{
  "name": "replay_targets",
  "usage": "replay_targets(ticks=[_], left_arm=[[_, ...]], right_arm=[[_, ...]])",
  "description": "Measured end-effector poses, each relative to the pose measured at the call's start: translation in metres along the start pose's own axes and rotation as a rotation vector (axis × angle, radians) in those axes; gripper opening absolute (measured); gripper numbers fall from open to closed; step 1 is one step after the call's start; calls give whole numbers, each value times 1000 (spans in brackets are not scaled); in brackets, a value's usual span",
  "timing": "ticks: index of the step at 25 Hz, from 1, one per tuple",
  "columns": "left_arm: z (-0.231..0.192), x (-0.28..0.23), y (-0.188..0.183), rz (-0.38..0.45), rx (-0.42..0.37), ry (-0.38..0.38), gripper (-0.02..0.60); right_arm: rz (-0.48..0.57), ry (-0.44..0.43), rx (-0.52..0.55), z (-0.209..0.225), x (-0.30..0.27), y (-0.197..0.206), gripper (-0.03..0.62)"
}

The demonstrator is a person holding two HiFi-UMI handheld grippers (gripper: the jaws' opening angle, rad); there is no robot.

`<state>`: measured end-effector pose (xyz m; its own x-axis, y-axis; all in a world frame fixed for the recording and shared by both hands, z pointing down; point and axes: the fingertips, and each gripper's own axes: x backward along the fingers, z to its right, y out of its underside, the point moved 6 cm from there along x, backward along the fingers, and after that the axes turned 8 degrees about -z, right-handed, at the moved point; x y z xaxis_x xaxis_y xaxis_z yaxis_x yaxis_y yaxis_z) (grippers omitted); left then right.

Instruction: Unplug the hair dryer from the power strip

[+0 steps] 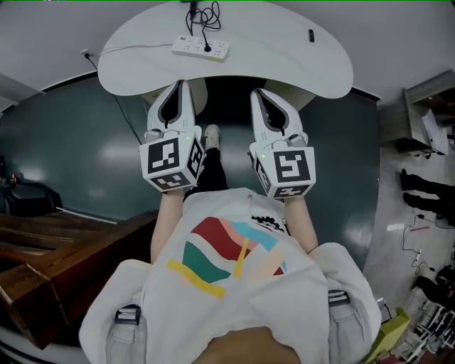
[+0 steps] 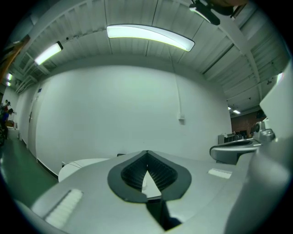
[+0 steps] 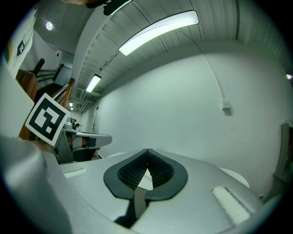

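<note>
Plug (image 1: 207,48) sat in the power strip (image 1: 188,47), task not begun.
You held left gripper (image 1: 178,87) and right gripper (image 1: 259,94) short of the desk (image 1: 284,50), fingers (image 2: 132,173) pressed together, empty.

Bare white table (image 1: 277,57) ahead of right gripper (image 1: 260,94), power strip (image 1: 200,48) with black plug (image 1: 207,47) and cord (image 1: 202,18) ahead of left gripper (image 1: 179,85), open gap between tongs, wooden furniture (image 1: 57,263) back-left.

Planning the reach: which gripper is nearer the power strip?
The left gripper: its tip points just below the power strip's left end; the right gripper sits farther off, past the strip's right end.
</note>
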<state>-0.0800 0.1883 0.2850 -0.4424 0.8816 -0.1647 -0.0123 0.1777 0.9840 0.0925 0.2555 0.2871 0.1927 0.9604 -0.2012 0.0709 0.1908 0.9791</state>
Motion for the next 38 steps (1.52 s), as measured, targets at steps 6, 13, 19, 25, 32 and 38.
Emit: replay_targets(ticks=[6, 13, 19, 25, 32, 38], left_arm=[[-24, -68, -11, 0, 21, 14, 0], [-61, -149, -21, -56, 14, 14, 0], [-108, -239, -36, -86, 1, 44, 0], [-143, -311, -38, -145, 9, 65, 0], [-142, -351, -24, -195, -26, 82, 0], [-135, -353, -38, -156, -45, 36, 0]], right_arm=[[13, 25, 36, 19, -62, -20, 12], [-26, 28, 16, 42, -150, -40, 12], [-65, 51, 7, 59, -247, -56, 12], [-100, 71, -38, 75, -316, -64, 12], [-112, 37, -80, 92, -349, -54, 12], [-77, -45, -67, 107, -364, -66, 12]])
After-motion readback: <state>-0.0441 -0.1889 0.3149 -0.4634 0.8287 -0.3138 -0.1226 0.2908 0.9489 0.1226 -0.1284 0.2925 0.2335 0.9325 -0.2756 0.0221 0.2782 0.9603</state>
